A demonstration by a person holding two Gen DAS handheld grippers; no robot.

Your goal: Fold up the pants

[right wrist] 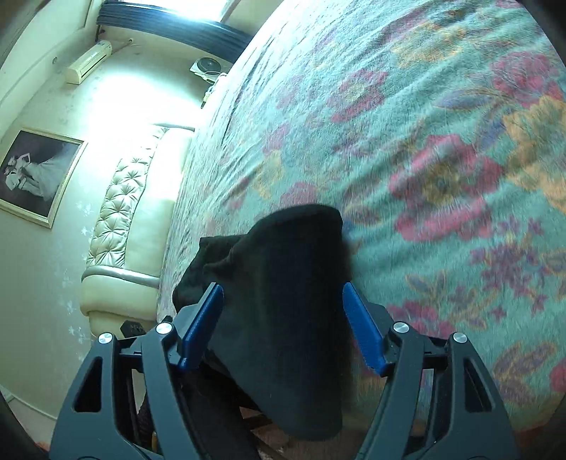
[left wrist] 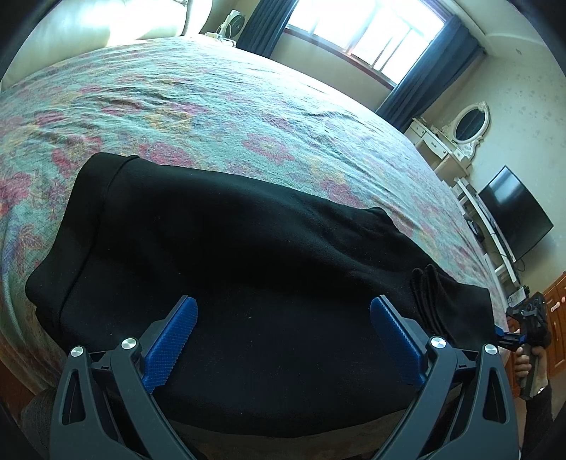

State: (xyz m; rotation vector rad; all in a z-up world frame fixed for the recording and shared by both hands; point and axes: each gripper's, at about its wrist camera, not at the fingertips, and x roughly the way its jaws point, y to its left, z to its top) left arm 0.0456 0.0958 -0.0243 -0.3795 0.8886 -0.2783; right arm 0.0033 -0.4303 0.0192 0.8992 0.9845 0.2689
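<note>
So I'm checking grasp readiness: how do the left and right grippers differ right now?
The left gripper is spread wide over the flat middle of the black pants; the right gripper is narrower, straddling a bunched end at the bed's edge. Both are open, gripping nothing.

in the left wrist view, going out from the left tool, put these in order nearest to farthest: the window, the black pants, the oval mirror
1. Black pants: spread on the bed right beneath the left tool.
2. Oval mirror: on the dresser past the bed's right side.
3. Window: far wall, top centre.
</note>
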